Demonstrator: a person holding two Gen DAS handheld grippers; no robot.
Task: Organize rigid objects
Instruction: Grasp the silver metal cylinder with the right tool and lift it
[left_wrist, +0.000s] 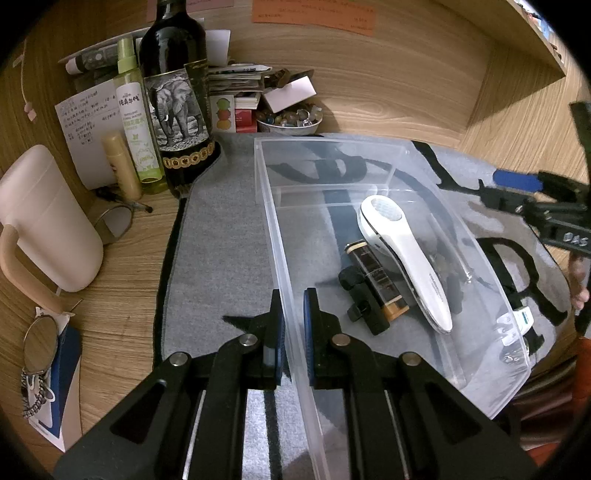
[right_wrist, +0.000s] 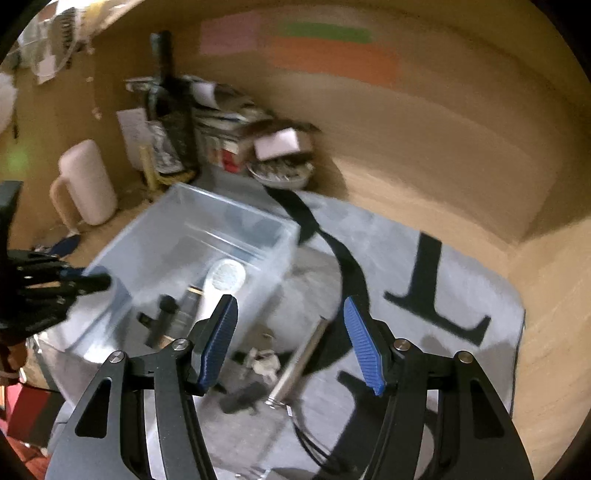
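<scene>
Left-wrist and right-wrist views of a wooden tabletop (left_wrist: 122, 266) covered in part by a grey mat (left_wrist: 221, 258) with black lettering. The left tool (left_wrist: 293, 325) is clenched on the near side wall of a clear plastic bin (left_wrist: 280, 236), one pad outside the wall and one inside. Within the bin lie a white handheld device (left_wrist: 402, 251), a black-and-amber lighter (left_wrist: 376, 277) touching its left side, and a small black clamp-like part (left_wrist: 360, 299) beside the lighter. The right tool (right_wrist: 290, 339) hangs released above the mat, its blue pads apart with nothing between them. Below it, outside the bin, lie a metal rod (right_wrist: 299, 362), a small pale object (right_wrist: 264, 363) and a dark object (right_wrist: 242, 398), all blurred. Behind the bin stand a wine bottle (left_wrist: 177, 96), a green spray bottle (left_wrist: 135, 118) and a pale pitcher (left_wrist: 44, 218).
</scene>
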